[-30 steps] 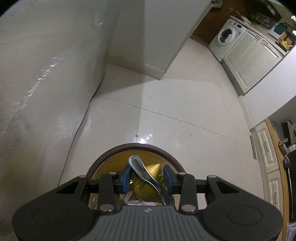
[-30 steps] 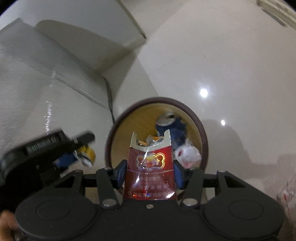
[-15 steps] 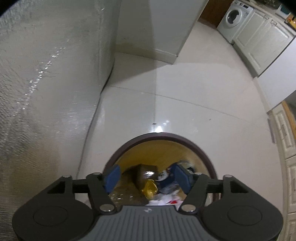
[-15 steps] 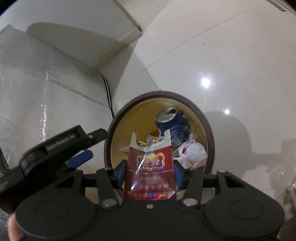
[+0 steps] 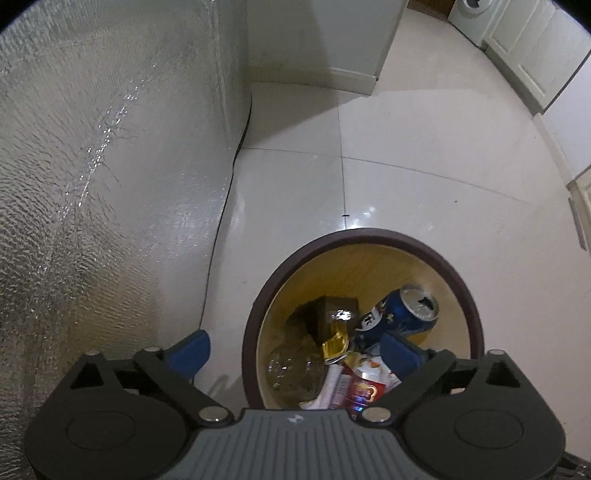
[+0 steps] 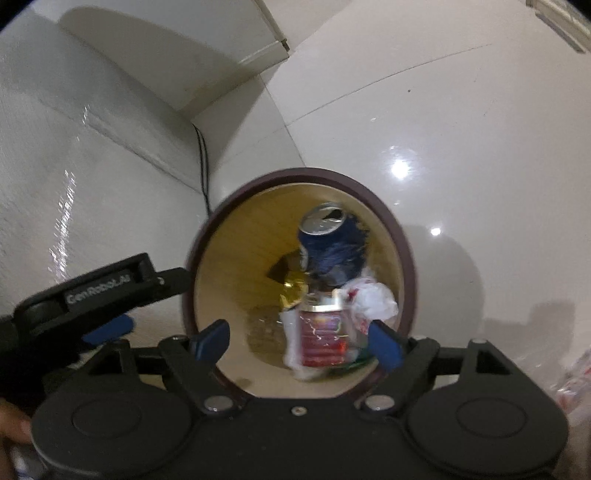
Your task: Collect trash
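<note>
A round bin with a brown rim (image 5: 362,233) stands on the white floor below both grippers. In it lie a blue can (image 5: 402,314), a gold wrapper (image 5: 334,339), a dark box (image 5: 325,312) and a red cigarette pack (image 5: 364,391). My left gripper (image 5: 295,352) hangs over the bin's left edge, its jaws opening with nothing held between them. My right gripper (image 6: 299,343) is over the bin (image 6: 295,173), its jaws opening too. The red pack (image 6: 321,336) is blurred below them, free of the pads, beside a white plastic bag (image 6: 373,299) and the can (image 6: 332,240).
A silvery textured panel (image 5: 92,184) rises left of the bin, with a black cable (image 5: 221,221) along its foot. White cabinets (image 5: 524,55) and a washing machine (image 5: 469,11) stand far right. The left gripper's body (image 6: 110,288) and a hand (image 6: 11,424) show in the right wrist view.
The left gripper let go of the gold wrapper, which now lies in the bin, and tipped downward. The right gripper opened and the red pack dropped into the bin.
</note>
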Demonstrator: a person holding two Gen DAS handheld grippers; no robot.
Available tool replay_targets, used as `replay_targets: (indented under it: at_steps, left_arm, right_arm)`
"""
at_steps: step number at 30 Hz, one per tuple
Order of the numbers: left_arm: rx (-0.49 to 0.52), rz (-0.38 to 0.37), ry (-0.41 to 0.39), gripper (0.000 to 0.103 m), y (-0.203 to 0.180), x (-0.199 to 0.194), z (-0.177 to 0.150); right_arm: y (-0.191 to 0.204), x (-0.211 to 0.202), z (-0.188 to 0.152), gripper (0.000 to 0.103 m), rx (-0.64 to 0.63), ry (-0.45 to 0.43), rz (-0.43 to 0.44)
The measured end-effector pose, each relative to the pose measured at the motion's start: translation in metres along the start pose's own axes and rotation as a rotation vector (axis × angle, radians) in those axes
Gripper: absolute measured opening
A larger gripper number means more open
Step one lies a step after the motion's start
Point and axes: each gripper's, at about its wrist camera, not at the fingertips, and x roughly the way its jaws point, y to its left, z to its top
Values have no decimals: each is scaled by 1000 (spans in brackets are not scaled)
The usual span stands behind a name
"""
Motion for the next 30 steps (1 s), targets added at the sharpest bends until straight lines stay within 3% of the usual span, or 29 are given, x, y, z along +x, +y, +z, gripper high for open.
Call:
replay_targets:
  at_steps: [6,17,25,30]
  left_arm:
    - [37,22,7,103,-5,-1,-4]
    - [43,28,-35,103,-2,-36,-16]
    - [23,40,-89,103,5,-92,-34]
    - [31,37,-120,103,8,-136,-53]
  right_arm:
    - [1,-3,-2,103,-82,17,-39]
    - [-5,-22,-3,103,-120,-11,-75]
    - [-9,-53,-10,103,-91,-79,-102]
    - [-11,-96,-19,103,-35,-144,-41]
